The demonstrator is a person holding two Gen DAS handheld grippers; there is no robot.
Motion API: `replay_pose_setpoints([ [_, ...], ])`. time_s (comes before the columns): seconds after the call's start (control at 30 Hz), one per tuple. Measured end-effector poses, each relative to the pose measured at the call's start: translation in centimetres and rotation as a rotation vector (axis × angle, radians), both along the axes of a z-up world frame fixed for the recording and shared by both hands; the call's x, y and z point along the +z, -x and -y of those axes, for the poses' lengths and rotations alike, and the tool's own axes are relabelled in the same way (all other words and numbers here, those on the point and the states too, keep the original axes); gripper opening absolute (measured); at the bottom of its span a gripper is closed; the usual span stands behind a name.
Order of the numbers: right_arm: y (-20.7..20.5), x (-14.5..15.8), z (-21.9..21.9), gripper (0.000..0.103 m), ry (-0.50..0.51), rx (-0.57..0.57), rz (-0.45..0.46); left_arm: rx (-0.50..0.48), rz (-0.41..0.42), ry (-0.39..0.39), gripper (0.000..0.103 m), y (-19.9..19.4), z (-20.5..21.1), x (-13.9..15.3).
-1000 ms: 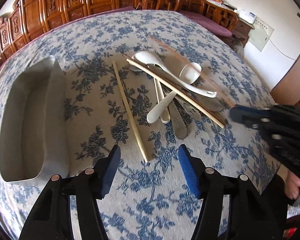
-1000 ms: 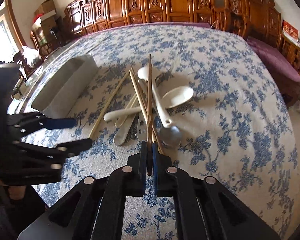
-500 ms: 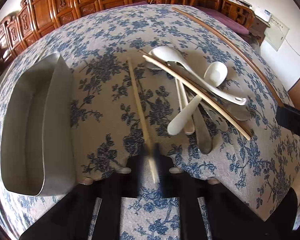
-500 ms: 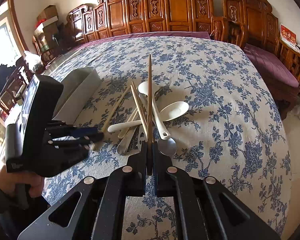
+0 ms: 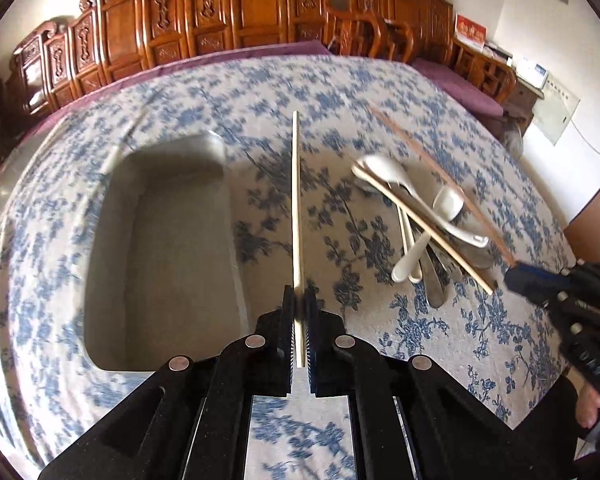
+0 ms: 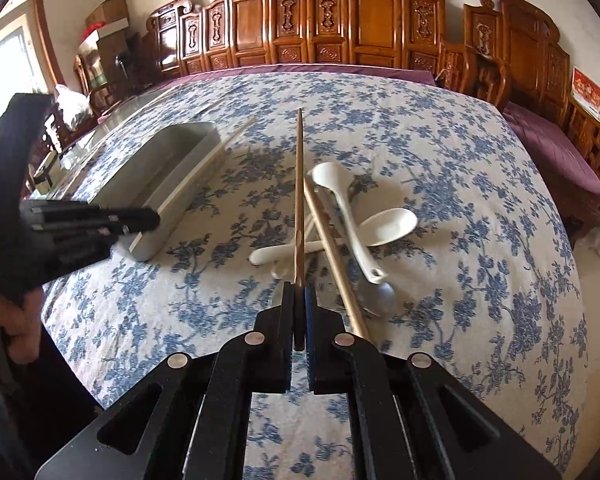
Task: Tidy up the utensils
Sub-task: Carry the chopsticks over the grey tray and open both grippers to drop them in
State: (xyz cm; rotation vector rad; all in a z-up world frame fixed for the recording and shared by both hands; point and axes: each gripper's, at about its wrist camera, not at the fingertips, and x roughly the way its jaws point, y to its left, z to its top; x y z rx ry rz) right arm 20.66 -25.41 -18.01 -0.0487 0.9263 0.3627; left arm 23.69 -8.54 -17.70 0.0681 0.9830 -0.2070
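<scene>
- Gripping a pale chopstick (image 5: 297, 200), the left gripper (image 5: 299, 312) is clenched on its near end; the stick runs straight ahead from the fingertips, lifted off the cloth.
- Ahead and to the left of that claw sits the grey tray (image 5: 228, 240), its long side just beside the held stick. Nothing shows inside it, though the view is blurred by motion.
- The right gripper (image 6: 299, 304) is likewise clamped on a darker chopstick (image 6: 299, 184), which points straight forward from its fingertips, above the pile.
- Just ahead and to the right of the right claw lies the remaining heap: white ceramic spoons (image 6: 342, 208), a metal spoon (image 6: 376, 298), and another pale chopstick (image 6: 332, 252) crossing them.
- From the right wrist view, the tray is forward and to the left, with the left claw's stick hanging over its near wall.
- Judged progress: early. Two chopsticks are in hand, none appears deposited, and the spoons, the metal pieces and at least one more chopstick are left on the tablecloth (image 6: 460, 184).
- The likely step in hand is carrying both sticks to the tray; the left one is far closer to it.
</scene>
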Motion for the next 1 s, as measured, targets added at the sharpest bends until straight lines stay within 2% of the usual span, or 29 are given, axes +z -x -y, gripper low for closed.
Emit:
replay_pose_setpoints([
  [0.33, -0.2, 1.0, -3.6, 0.006, -0.022, 0.03, 0.002, 0.016, 0.022, -0.013, 0.004, -0.2, -4.2, 2.7],
  [0.57, -0.4, 1.1, -6.2, 0.006, -0.031, 0.061, -0.003, 0.034, -0.03, -0.036, 0.004, -0.7, -7.2, 1.8],
  [0.77, -0.6, 1.1, -8.3, 0.006, -0.033, 0.086, -0.009, 0.062, -0.098, -0.013, 0.004, -1.9, -9.1, 0.1],
  [0.9, -1.2, 1.2, -9.7, 0.006, -0.044, 0.094, -0.02, 0.067, -0.119, -0.015, 0.004, -2.8, -9.4, -0.5],
  [1.0, -1.5, 1.3, -10.9, 0.006, -0.043, 0.108, -0.023, 0.079, -0.135, 0.015, 0.007, -3.2, -10.0, -0.6],
])
